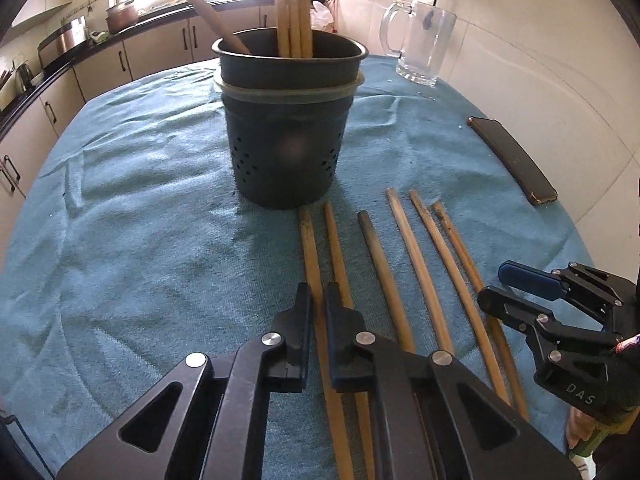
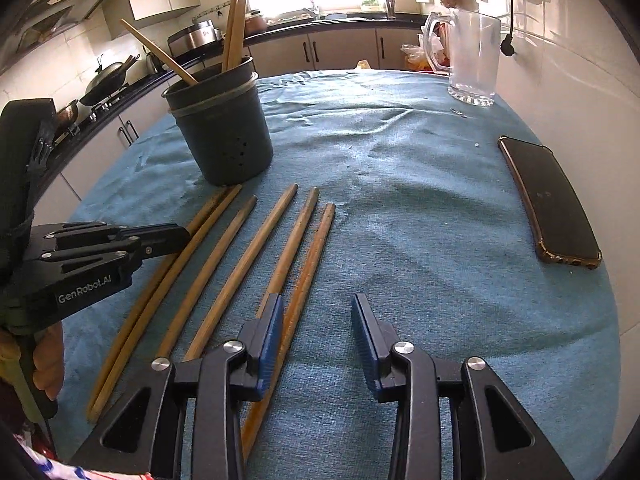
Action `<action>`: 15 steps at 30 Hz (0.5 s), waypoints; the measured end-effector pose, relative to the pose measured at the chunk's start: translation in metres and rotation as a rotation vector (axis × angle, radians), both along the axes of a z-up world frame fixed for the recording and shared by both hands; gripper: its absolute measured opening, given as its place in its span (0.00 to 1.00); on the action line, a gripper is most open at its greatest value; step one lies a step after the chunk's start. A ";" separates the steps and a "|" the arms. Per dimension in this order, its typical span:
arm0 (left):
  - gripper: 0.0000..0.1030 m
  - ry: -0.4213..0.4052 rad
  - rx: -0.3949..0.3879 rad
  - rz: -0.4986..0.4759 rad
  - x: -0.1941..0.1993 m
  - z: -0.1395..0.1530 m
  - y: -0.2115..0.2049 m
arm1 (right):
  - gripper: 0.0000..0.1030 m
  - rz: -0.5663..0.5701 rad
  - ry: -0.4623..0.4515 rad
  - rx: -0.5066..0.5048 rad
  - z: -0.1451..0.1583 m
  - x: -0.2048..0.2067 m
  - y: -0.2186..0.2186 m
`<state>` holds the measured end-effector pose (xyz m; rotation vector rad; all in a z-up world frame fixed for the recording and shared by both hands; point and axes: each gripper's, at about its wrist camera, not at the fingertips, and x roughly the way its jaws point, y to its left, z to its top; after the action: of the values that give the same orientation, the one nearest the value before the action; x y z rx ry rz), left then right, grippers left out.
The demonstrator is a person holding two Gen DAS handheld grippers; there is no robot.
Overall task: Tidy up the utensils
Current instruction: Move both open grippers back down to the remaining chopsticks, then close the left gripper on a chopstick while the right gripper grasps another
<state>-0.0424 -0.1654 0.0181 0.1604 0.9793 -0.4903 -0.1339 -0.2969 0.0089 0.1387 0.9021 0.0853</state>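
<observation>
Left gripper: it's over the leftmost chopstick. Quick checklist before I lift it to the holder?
1. Left gripper straddles the leftmost chopstick: ok.
2. Jaws actually clamped on it: cannot tell; nearly closed.
3. Neighbouring chopstick outside the fingers: cannot tell.
4. Right gripper open and off to the side: ok.
5. Holder upright, with room among the chopsticks inside: ok.
6. Phone and glass mug away from the path: ok.
</observation>
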 end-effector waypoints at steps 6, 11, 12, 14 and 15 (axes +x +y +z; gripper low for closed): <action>0.06 0.040 -0.032 0.056 0.003 0.001 0.019 | 0.22 -0.019 0.012 -0.028 0.000 0.002 -0.001; 0.06 0.065 -0.055 0.092 0.006 0.001 0.035 | 0.13 -0.039 0.023 -0.010 0.000 0.002 -0.006; 0.06 0.068 -0.056 0.096 0.005 0.001 0.038 | 0.13 -0.040 0.025 -0.010 0.000 0.002 -0.007; 0.06 0.072 -0.059 0.104 0.003 0.001 0.043 | 0.12 -0.039 0.030 -0.009 0.000 0.001 -0.008; 0.06 0.074 -0.058 0.107 0.002 0.001 0.046 | 0.12 -0.038 0.035 -0.010 0.000 -0.001 -0.008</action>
<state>-0.0406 -0.1190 0.0191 0.0375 1.0388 -0.4285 -0.1346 -0.3052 0.0093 0.1483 0.9342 0.0431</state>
